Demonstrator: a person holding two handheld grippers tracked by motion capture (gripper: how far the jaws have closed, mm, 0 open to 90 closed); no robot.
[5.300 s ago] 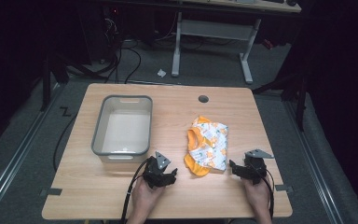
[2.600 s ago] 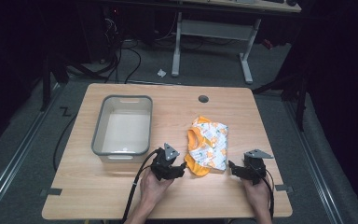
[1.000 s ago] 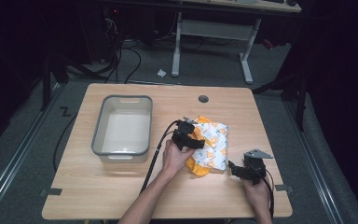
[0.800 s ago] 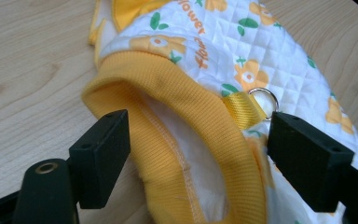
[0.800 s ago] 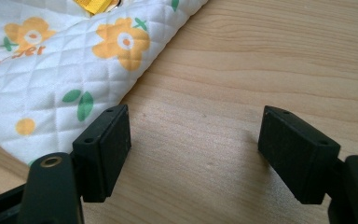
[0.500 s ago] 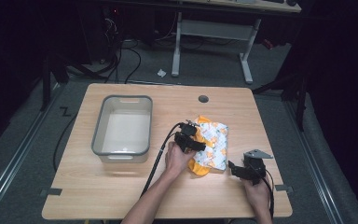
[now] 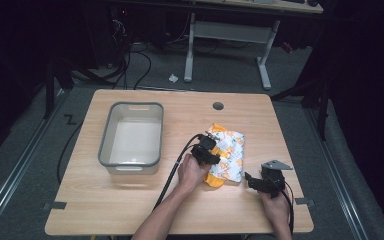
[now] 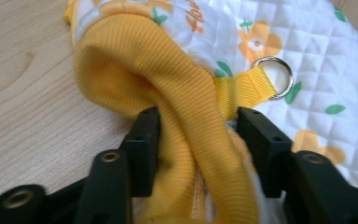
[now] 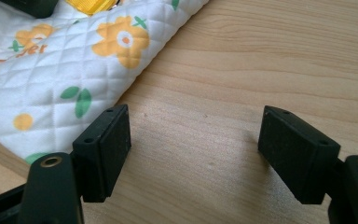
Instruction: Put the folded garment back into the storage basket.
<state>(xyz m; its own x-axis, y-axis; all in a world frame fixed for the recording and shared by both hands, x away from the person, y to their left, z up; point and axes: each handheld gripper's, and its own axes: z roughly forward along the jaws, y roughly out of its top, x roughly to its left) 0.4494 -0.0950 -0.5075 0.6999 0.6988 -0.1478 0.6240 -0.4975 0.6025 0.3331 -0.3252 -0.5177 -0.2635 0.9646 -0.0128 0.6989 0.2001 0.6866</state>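
Left gripper view: the yellow ribbed cuff of the quilted garment, lying right of the tub on the surface, has just been closed on by the left gripper, likely for lifting. The right gripper rests nearby, fingers apart and empty.

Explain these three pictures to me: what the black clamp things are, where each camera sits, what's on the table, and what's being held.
A person sits at a wooden table holding a hand-operated tool with black tongs in each hand. The wide picture comes from a camera above; the two close-ups come from cameras riding on the tools, looking along their jaws. On the table lie an empty grey plastic tub and a small quilted white garment with orange flowers. The left tongs have just been closing around the garment's yellow ribbed cuff, beside a strap with a metal ring; whether the pads already press on it is unclear. The right tongs rest open over bare wood, holding nothing.
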